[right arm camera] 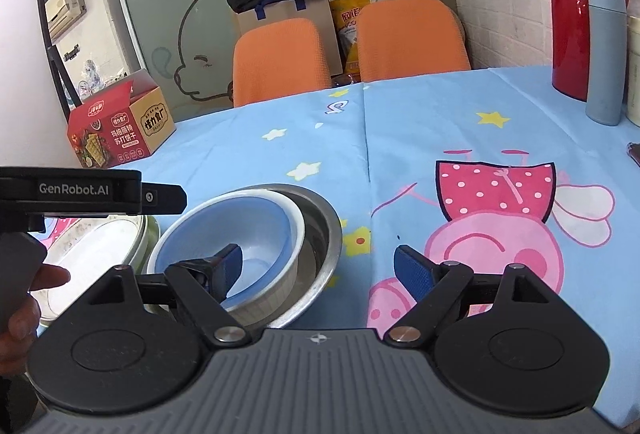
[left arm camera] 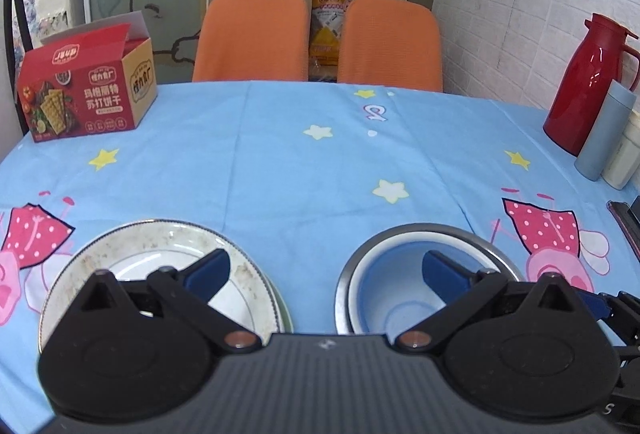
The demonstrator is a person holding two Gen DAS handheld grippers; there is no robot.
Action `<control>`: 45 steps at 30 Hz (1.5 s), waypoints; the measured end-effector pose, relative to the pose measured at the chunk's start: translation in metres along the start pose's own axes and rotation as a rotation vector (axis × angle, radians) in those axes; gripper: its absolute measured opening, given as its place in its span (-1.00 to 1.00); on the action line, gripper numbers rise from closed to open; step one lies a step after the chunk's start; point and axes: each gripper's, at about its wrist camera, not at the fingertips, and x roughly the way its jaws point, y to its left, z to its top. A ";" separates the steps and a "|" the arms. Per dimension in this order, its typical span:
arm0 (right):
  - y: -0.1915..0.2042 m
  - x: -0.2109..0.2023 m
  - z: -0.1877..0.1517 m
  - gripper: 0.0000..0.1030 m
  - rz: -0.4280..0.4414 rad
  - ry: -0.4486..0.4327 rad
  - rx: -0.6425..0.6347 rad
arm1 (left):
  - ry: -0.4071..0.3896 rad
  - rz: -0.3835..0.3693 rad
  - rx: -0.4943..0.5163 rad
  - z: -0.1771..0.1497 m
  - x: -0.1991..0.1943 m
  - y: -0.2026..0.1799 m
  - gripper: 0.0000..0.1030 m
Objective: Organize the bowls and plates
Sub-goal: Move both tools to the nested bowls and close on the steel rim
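Jaws of both grippers are spread wide, with nothing pinched between them. From the left wrist, the left gripper [left arm camera: 326, 270] is seen above the bare tablecloth [left arm camera: 304, 169] between two stacks: its left finger [left arm camera: 208, 274] overlaps the white plate [left arm camera: 160, 246], which lies on a green-edged plate beneath, and its right finger overlaps the blue bowl [left arm camera: 396, 274] nested in the steel bowl [left arm camera: 472, 238]. From the right wrist, the right gripper [right arm camera: 318, 270] is seen with one finger over the blue bowl [right arm camera: 256, 218], which there proves to sit inside a white bowl [right arm camera: 294, 234] within the steel bowl [right arm camera: 320, 209]. Only this view shows the left gripper's body [right arm camera: 92, 195] from the side and a hand [right arm camera: 24, 298] at the left edge. A red jug [right arm camera: 580, 5], a cracker box [left arm camera: 88, 89] and orange chairs [left arm camera: 252, 33] stand beyond.
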 end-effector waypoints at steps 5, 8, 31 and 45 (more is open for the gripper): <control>0.005 0.011 0.003 1.00 0.000 0.018 -0.018 | -0.004 0.009 -0.001 0.000 -0.001 0.002 0.98; 0.007 0.019 0.006 1.00 -0.011 0.026 -0.039 | 0.003 0.001 0.001 0.000 0.000 0.002 0.98; -0.011 0.022 0.010 1.00 -0.052 0.070 -0.022 | 0.086 -0.092 0.058 0.000 0.025 -0.010 0.98; -0.001 0.032 0.001 1.00 -0.034 0.109 -0.027 | 0.228 -0.166 0.321 0.013 0.063 -0.015 0.98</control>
